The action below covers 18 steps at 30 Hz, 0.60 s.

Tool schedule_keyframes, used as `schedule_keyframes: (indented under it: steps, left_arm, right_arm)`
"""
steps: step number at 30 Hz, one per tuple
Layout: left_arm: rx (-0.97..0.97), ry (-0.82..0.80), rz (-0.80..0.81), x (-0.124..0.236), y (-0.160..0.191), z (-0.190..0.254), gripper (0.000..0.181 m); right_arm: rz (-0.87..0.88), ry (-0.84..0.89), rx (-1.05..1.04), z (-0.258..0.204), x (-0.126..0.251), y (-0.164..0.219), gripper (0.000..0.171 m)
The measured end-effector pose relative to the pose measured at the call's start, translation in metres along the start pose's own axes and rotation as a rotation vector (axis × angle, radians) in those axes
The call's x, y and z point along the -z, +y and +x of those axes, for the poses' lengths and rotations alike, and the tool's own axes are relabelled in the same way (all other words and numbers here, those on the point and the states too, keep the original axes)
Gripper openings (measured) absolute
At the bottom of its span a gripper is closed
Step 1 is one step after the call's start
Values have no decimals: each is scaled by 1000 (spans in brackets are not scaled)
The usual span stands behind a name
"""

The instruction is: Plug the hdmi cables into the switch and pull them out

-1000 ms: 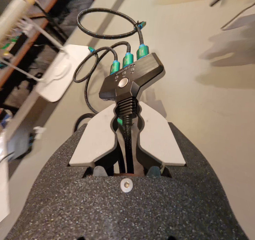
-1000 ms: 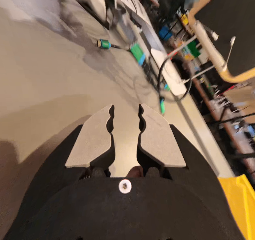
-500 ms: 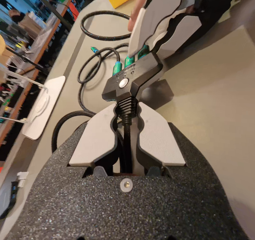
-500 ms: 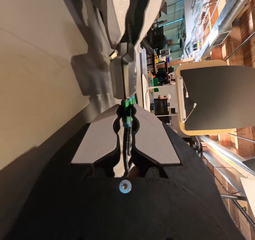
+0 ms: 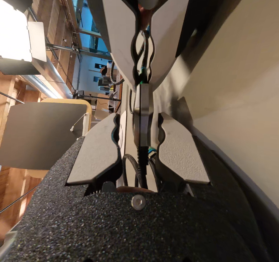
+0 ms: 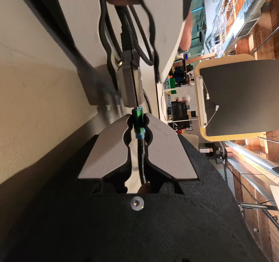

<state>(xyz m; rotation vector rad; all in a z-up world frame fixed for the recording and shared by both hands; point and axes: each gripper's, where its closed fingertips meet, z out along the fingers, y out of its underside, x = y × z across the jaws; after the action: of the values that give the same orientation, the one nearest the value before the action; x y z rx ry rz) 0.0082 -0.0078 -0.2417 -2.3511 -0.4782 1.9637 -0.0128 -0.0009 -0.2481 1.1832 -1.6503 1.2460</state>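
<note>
In the left wrist view the left gripper [image 5: 137, 128] has its jaws spread wide around the black switch [image 5: 141, 119] at frame centre without pinching it. In the right wrist view the right gripper [image 6: 138, 119] has its jaws closed on a green plug [image 6: 137, 119] just below the switch [image 6: 131, 85], a grip that suits pulling it straight out, while pale tabletop [image 6: 37, 88] fills the left. No writing is readable.

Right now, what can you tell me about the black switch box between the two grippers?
The HDMI switch is a slim black box that looks like brushed metal, held off the table and seen edge-on. Green HDMI plugs sit at one end, where the right gripper is shut on one. A ribbed black cable leaves the other end, between the left gripper's open fingers, which do not visibly touch the box.
</note>
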Motion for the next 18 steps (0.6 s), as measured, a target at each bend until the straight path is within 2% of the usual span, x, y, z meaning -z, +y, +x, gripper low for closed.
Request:
schedule_keyframes:
  steps: [2, 5, 11, 18]
  left_arm:
    - [-18, -14, -19, -6, -1, -1, 44]
    - [-77, -34, -39, -10, -3, 3, 24]
    - [-37, -19, -54, -8, -3, 7, 24]
    - [6, 11, -58, -9, -3, 10, 24]
  right_arm:
    - [9, 2, -20, 2, 1, -4, 13]
    - [30, -6, -24, 0, 4, -11, 13]
    - [89, -25, 36, -6, 8, -13, 13]
    - [131, -65, -1, -10, 9, -11, 13]
